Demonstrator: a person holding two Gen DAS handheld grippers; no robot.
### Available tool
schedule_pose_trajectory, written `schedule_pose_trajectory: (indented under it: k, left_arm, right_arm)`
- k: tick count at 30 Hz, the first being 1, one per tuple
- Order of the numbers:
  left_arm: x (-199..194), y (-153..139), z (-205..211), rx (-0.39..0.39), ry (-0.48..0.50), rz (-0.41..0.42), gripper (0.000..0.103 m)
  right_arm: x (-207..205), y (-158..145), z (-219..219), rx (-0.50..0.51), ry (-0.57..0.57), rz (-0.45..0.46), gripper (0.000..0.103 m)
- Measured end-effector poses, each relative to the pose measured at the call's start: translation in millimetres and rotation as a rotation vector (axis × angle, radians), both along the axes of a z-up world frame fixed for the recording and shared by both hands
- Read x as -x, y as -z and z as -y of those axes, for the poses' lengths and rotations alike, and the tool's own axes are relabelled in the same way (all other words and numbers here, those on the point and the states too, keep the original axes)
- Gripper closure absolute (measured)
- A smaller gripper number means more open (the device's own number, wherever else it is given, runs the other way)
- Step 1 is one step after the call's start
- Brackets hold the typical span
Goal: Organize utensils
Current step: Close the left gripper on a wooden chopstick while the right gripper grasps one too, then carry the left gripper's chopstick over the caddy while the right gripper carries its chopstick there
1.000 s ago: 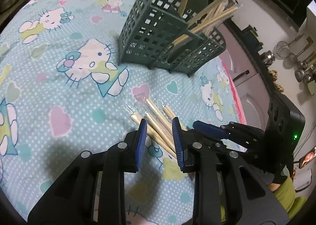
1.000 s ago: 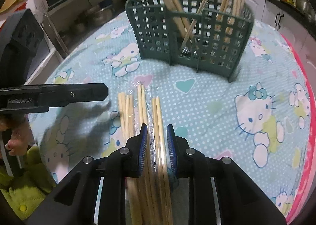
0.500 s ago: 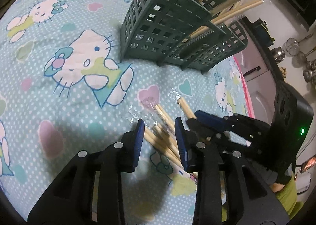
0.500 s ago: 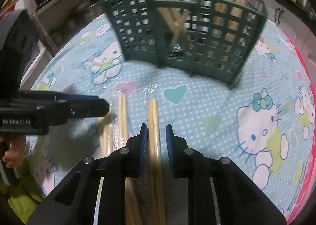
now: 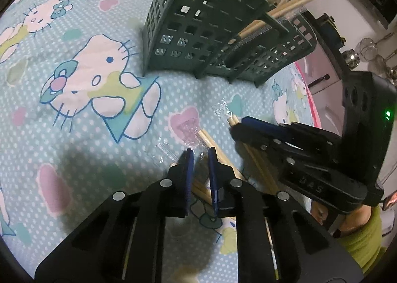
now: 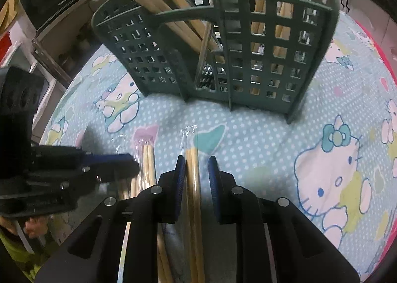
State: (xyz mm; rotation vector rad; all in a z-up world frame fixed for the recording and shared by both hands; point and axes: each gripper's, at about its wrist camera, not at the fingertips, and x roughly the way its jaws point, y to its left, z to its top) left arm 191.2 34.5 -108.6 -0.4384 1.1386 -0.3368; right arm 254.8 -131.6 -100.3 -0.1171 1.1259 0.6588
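A dark green basket (image 5: 211, 34) (image 6: 260, 59) stands on the cartoon-cat tablecloth (image 5: 99, 121) with several chopsticks leaning in it. Three plastic-wrapped chopstick pairs lie side by side in front of it. My left gripper (image 5: 198, 156) points down at the leftmost pair (image 5: 199, 190); its jaws are closing, with that pair crossing the narrow gap. The middle pair (image 5: 204, 137) (image 6: 148, 163) lies just right of it. My right gripper (image 6: 197, 166) straddles the rightmost pair (image 6: 192, 183): the left pad touches it and a slit shows at the right pad. That pair's end pokes out past the fingertips.
The basket is a short way ahead of both grippers. The two grippers work close together, the left gripper (image 6: 124, 163) beside the right. A hand and green sleeve (image 5: 359, 233) hold the right tool. A microwave (image 6: 57, 2) and hanging ladles (image 5: 367, 47) line the room's edges.
Both grippers have slid forward along the chopsticks towards the basket and dropped a little. The left jaws have narrowed from a wide straddle to a tight gap. The right jaws look unchanged.
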Motion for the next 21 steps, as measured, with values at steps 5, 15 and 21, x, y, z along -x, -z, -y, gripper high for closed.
schedule_pose_trajectory:
  k: [5, 15, 21]
  left_arm:
    - [0.4, 3.9, -6.3, 0.032, -0.003, -0.002, 0.101]
    - [2.7, -7.4, -20.3, 0.088, -0.022, 0.029, 0.103]
    - [11.9, -27.1, -30.4, 0.106, -0.044, 0.081, 0.103]
  right_arm:
    - [-2.8, 0.0, -0.1, -0.012, 0.003, 0.001, 0.094]
    - [13.4, -35.9, 28.8, -0.096, 0.036, 0.068, 0.097]
    - [28.1, -65.0, 47.9, -0.152, 0.053, 0.132, 0.097]
